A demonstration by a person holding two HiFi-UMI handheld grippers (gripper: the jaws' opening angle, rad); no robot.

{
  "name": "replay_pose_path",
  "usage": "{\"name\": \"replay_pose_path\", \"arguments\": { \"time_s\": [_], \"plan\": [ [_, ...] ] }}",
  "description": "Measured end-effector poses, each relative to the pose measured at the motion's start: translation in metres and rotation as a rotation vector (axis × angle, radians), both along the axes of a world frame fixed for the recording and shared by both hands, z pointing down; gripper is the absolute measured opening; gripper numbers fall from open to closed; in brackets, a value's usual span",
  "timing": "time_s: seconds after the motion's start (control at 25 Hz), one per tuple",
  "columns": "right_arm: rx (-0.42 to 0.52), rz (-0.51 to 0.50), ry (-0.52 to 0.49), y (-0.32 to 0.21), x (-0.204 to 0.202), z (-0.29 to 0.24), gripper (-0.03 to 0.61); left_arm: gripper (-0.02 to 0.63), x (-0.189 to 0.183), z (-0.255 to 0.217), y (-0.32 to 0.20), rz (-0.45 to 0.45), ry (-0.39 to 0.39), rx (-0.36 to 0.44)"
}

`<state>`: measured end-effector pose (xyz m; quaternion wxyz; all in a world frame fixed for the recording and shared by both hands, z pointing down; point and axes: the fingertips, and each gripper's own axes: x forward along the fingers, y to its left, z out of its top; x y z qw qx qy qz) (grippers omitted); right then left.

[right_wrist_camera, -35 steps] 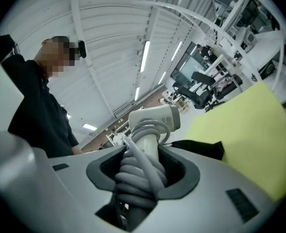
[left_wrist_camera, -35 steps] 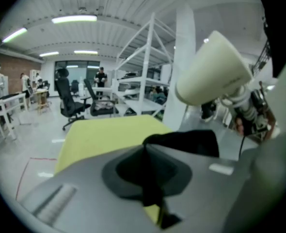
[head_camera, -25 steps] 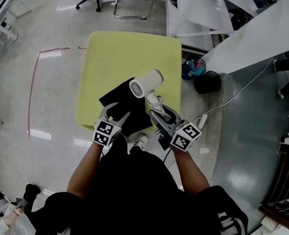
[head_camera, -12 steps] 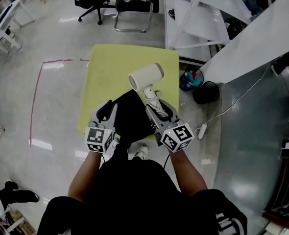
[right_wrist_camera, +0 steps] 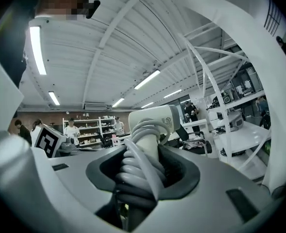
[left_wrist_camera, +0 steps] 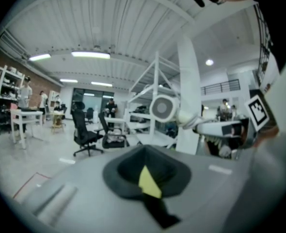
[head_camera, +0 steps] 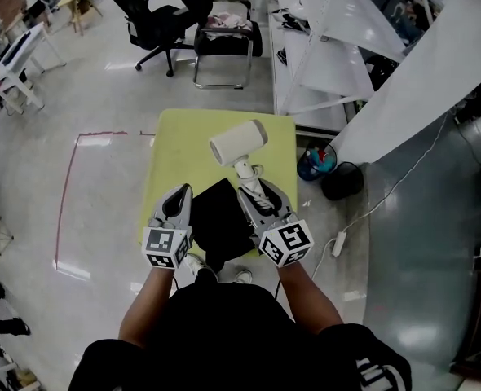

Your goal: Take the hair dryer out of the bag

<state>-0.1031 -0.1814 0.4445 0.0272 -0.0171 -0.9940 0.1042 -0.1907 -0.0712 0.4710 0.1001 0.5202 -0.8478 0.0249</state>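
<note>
A white hair dryer (head_camera: 239,143) stands above the yellow-green table (head_camera: 171,149). My right gripper (head_camera: 253,187) is shut on its cord-wrapped handle. In the right gripper view the handle and grey cord (right_wrist_camera: 142,164) fill the gap between the jaws of that gripper (right_wrist_camera: 143,176), with the dryer's head (right_wrist_camera: 155,120) above. The black bag (head_camera: 222,217) hangs between the two grippers, below the dryer. My left gripper (head_camera: 182,194) is shut at the bag's left edge. In the left gripper view a strip of black fabric (left_wrist_camera: 157,210) sits in the shut jaws of that gripper (left_wrist_camera: 150,191); the dryer (left_wrist_camera: 162,108) shows beyond.
Two office chairs (head_camera: 155,23) (head_camera: 224,35) stand beyond the table. White racks (head_camera: 330,47) line the right side. A black bin (head_camera: 344,157) and a blue object (head_camera: 315,161) sit on the floor beside the table, with a white cable (head_camera: 387,186) trailing. Red tape (head_camera: 65,194) marks the floor at left.
Both grippers have risen. The left jaws went from open to shut at the bag's edge. The hair dryer has moved up and away from the bag, which no longer lies flat.
</note>
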Motion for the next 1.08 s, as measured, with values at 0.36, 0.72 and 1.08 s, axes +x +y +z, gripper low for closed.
{"name": "replay_pose_path", "arguments": {
  "time_s": [0.36, 0.72, 1.08],
  "plan": [
    [0.031, 0.017, -0.032, 0.000, -0.009, -0.020, 0.176, 0.006, -0.008, -0.015, 0.004, 0.000, -0.015, 0.022],
    [0.042, 0.006, -0.049, 0.008, -0.013, -0.032, 0.176, 0.006, -0.014, -0.025, 0.015, -0.013, -0.027, 0.028],
    [0.063, -0.002, -0.032, 0.010, -0.018, -0.030, 0.176, 0.006, -0.015, -0.030, 0.015, 0.008, -0.034, 0.032]
  ]
}}
